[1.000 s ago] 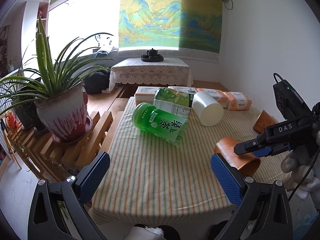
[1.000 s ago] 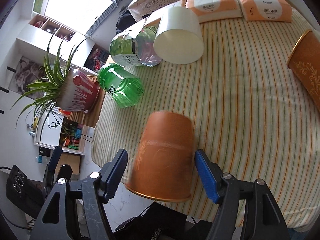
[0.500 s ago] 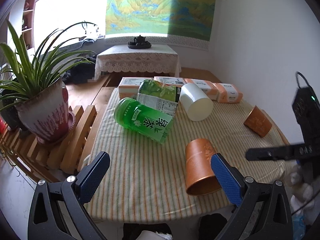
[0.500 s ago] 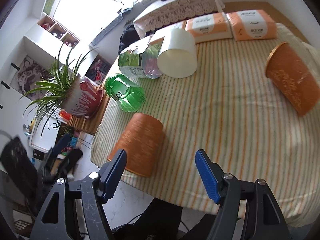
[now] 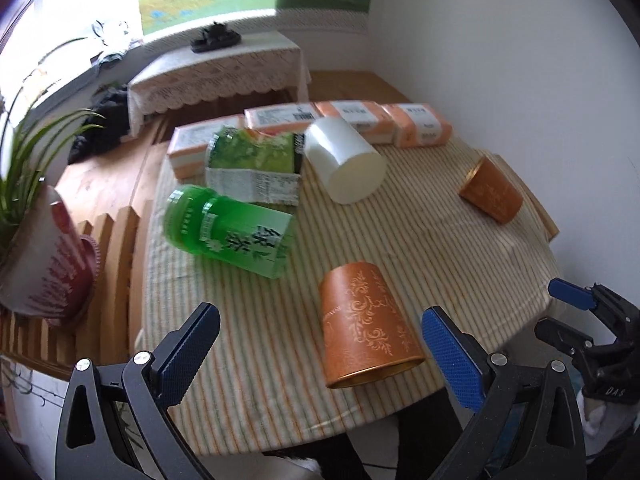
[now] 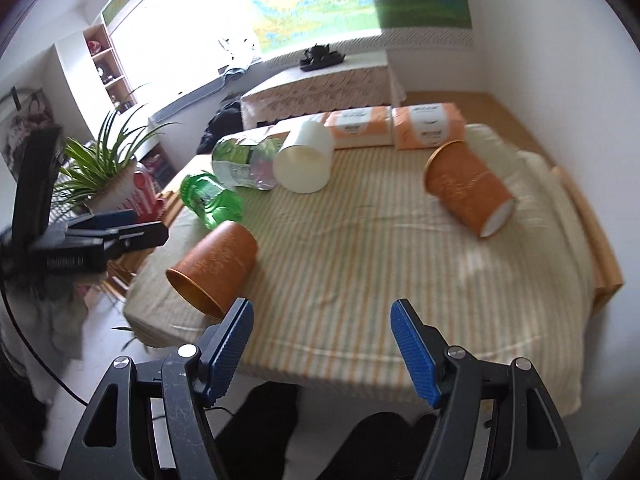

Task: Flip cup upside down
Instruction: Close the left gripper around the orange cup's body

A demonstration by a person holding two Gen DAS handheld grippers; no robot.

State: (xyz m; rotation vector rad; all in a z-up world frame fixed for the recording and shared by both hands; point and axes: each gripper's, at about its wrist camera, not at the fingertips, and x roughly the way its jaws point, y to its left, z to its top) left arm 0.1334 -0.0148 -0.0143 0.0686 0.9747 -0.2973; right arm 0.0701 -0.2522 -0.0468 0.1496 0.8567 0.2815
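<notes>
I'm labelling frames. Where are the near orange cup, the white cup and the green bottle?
near orange cup [image 5: 366,322], left wrist view, patterned side wall
white cup [image 6: 305,158], right wrist view, base
green bottle [image 5: 230,230], left wrist view, labelled body

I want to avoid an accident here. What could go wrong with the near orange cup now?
The near cup lies on its side near the table edge, rim outward, so it may roll off. Both grippers, left and right, are open and hold nothing, so nothing stops it.
</notes>
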